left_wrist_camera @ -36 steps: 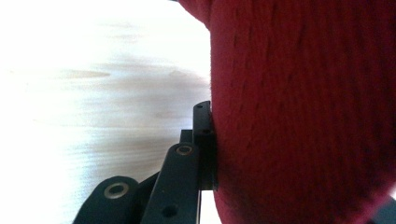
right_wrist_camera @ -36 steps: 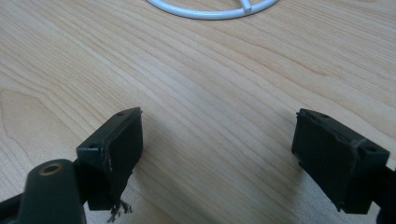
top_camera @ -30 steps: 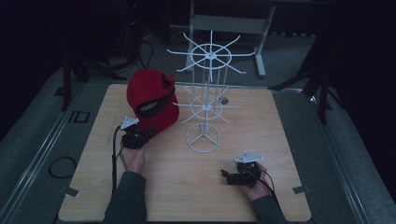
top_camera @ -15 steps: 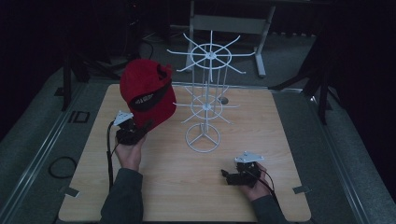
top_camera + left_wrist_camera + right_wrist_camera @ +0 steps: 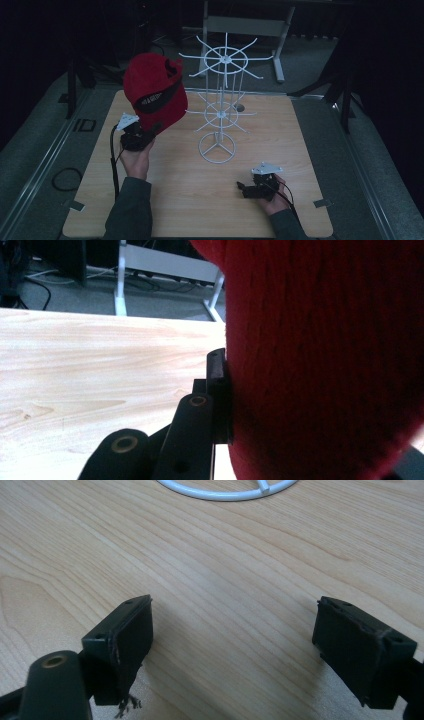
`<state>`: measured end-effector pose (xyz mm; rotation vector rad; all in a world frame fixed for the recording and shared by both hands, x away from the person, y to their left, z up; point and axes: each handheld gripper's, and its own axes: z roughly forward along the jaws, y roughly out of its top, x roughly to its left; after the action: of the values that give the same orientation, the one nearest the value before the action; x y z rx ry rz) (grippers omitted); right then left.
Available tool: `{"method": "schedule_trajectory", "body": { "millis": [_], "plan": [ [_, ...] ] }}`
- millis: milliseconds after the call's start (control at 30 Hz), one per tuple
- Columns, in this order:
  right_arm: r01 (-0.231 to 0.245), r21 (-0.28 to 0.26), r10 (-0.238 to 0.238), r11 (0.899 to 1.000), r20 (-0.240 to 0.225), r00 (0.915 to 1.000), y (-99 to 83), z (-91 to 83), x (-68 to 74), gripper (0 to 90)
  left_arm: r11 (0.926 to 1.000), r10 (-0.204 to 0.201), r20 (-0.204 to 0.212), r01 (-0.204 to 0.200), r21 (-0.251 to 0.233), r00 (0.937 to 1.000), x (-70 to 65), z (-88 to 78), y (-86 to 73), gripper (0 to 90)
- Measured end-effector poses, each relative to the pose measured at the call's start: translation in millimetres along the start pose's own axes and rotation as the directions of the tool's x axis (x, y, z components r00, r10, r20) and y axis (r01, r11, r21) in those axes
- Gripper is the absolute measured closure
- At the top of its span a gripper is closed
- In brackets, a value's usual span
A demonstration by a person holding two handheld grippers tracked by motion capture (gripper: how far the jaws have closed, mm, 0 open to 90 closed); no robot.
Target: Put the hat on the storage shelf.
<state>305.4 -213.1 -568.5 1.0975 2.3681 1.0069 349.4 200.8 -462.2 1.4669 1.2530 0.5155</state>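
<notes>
A red cap [image 5: 155, 92] with a dark inner band hangs in the air over the table's left side, its opening tilted toward me. My left gripper [image 5: 150, 134] is shut on the cap's lower edge, and in the left gripper view the red cloth [image 5: 325, 360] presses against the black jaw. Just right of the cap stands a white wire rack [image 5: 222, 100] with radiating hooks on a ring base [image 5: 225, 490]. My right gripper [image 5: 243, 190] rests low on the table near the front right, open, with bare wood between its pads [image 5: 125, 640].
The light wooden table [image 5: 300, 150] ends in a dark grey floor on all sides. A grey metal stand [image 5: 245, 25] is behind the table. A black cable [image 5: 114, 165] trails from the left gripper along the forearm.
The left gripper has lifted the red cap up off the table and carried it a little left and back. The right gripper has stayed still.
</notes>
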Motion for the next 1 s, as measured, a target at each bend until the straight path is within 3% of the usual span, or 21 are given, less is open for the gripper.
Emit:
{"method": "schedule_trajectory", "body": {
  "millis": [1000],
  "plan": [
    [0.0, -0.002, 0.0, 1.0, 0.001, 1.0, 0.0, 0.1, -0.1, 16.3, 0.9969, 0.043, 0.003, -0.043, -0.065, 0.9991, -11.3, -19.7, 36.6, 85.3]
  ]
}}
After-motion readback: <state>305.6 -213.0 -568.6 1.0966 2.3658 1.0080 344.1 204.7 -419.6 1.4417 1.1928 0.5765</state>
